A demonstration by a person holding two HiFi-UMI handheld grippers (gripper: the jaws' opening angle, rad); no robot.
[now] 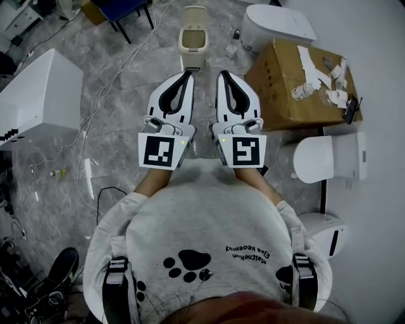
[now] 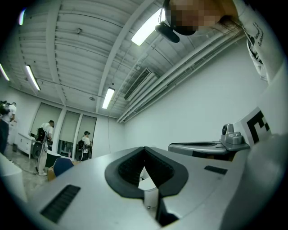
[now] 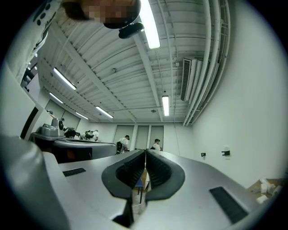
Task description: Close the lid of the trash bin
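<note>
A small beige trash bin stands on the grey floor at the top middle of the head view. Its lid seems to be tipped up at the far side, above the opening. My left gripper and right gripper are held side by side in front of my chest. Their tips point toward the bin and stop short of it. Both are shut with nothing between the pads. The left gripper and the right gripper tilt upward at the ceiling in their own views, and the bin is outside both.
A cardboard box with paper scraps sits right of the bin. White toilets line the right side. A white cabinet and loose cables lie to the left. People stand far off.
</note>
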